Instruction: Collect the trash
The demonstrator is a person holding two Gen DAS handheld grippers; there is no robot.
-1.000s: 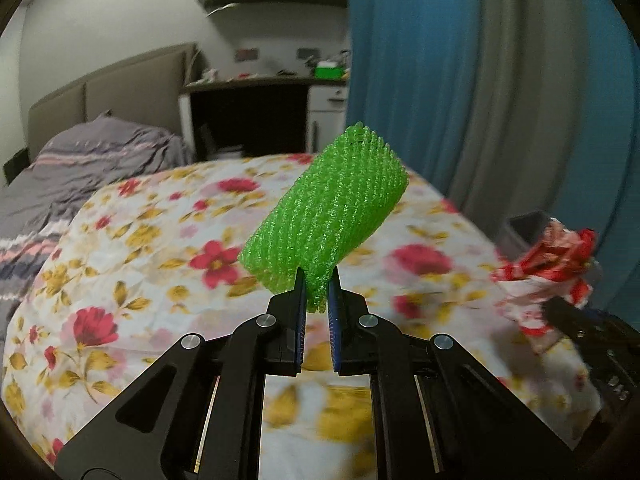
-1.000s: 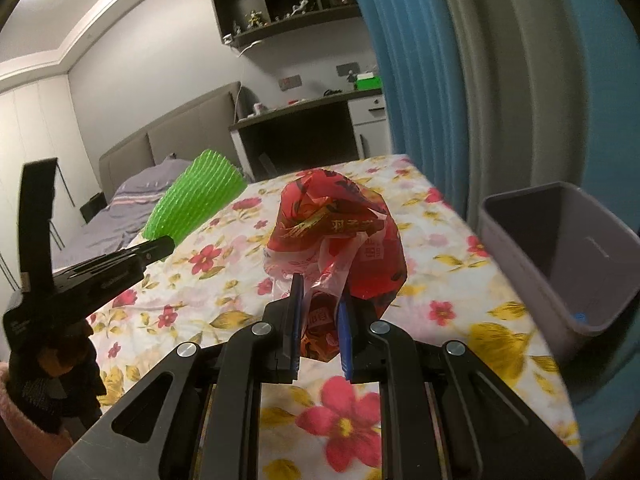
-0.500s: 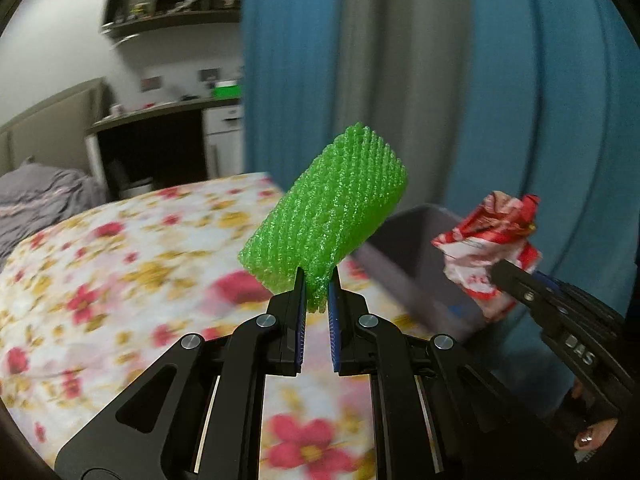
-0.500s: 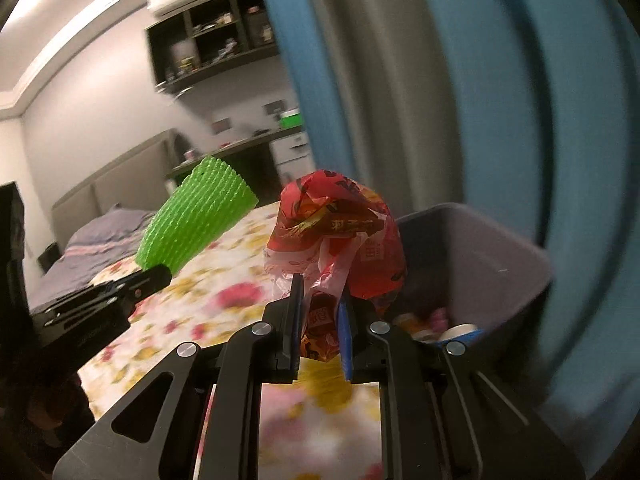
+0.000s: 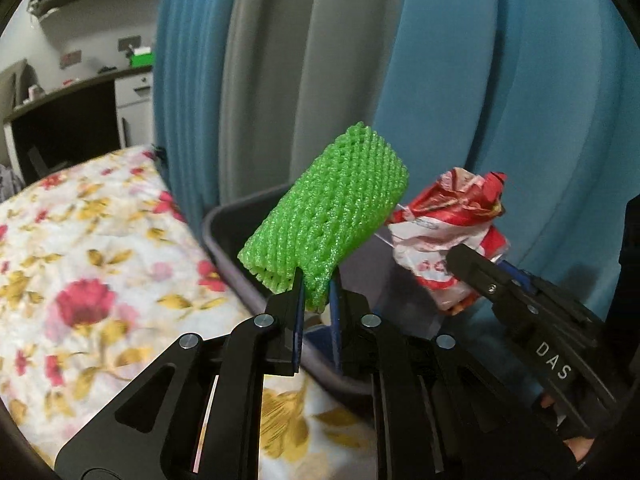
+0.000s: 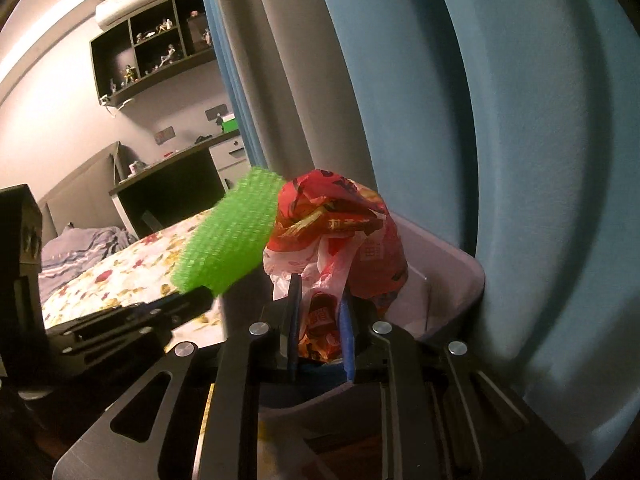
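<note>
The left gripper (image 5: 316, 292), jaws opening, pinches a green foam-net sleeve (image 5: 326, 216) whose long axis tilts up-right above the grey plastic bin (image 5: 224, 252). Beside it, the right gripper (image 6: 320, 320) clamps a crumpled red-and-white wrapper (image 6: 340, 232); blue curtains (image 5: 500, 100) hang behind.

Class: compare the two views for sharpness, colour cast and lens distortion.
Left wrist view: the green foam net is sharp, the floral bedspread smeared; light neutral. Right wrist view: the net blurs, the red wrapper stays crisp; warm cast on the wall. Both: curtains bow, corners dark.
</note>
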